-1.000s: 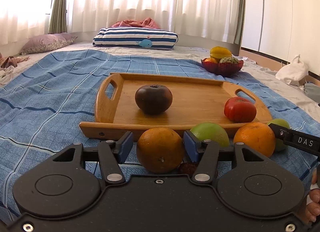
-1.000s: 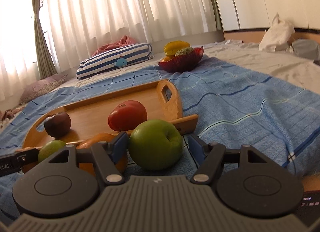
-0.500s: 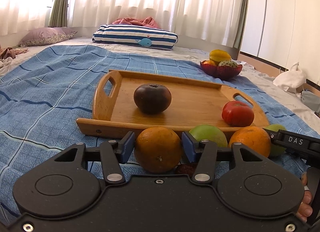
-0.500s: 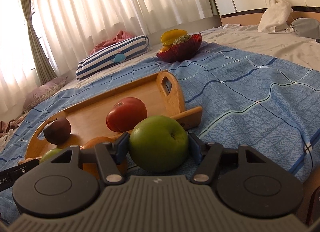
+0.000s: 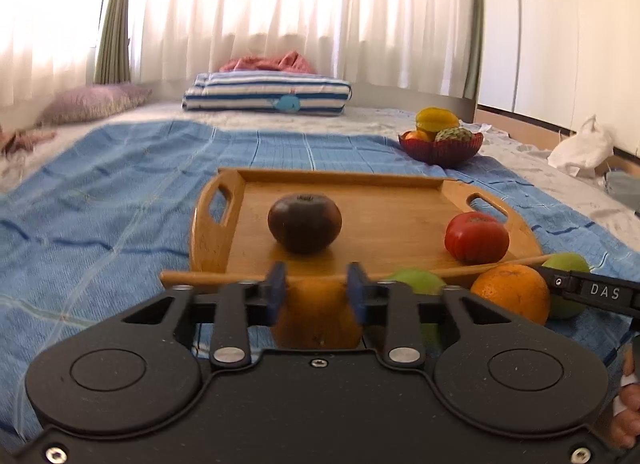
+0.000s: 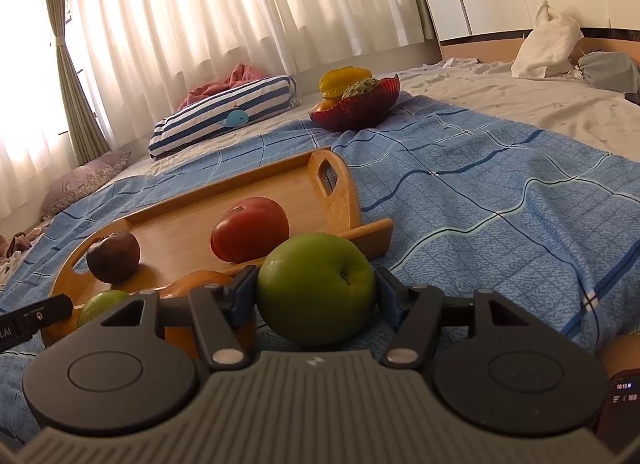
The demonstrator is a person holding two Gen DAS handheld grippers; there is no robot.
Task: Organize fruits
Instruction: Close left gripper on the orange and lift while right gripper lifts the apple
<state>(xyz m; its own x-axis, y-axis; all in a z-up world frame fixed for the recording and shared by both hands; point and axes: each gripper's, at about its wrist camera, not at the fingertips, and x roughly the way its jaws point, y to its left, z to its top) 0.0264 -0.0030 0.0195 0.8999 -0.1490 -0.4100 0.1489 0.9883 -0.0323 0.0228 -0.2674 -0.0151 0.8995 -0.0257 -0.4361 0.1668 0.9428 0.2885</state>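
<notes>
Both hand-held grippers are loaded w/ fruit at the near edge of the wooden tray (image 5: 400,200). The left hand-held gripper (image 5: 316,284) is clenched on an orange (image 5: 316,320), blue pads on either side of it; the tray's near rim runs crosswise right behind the fruit, so the tray floor lies straight ahead & slightly up from this gripper. The right hand-held gripper (image 6: 316,296) is clenched on a green apple (image 6: 316,288), stem dimple facing up-right; the tray (image 6: 224,224) sits ahead-left of it, its right handle end nearest. Judging from this, the coming move turns on clearing that low rim: each fruit needs a lift, then a carry fwd over the edge. The left one is squarer to the tray and looks nearer to it. Already on the tray: a dark purple fruit (image 5: 304,222) mid-left and a red tomato (image 5: 476,238) at right, so free spots are centre and back. On the blue bedspread (image 5: 100,192), in front of the tray, lie another orange (image 5: 512,298) and a second green apple (image 5: 416,280), apparently not yet sorted. A red bowl (image 5: 440,146) w/ other fruit stands well apart, beyond the tray's far right corner. Both grippers point roughly level, low over the bed; whether the fruits are off the fabric, can't tell.
</notes>
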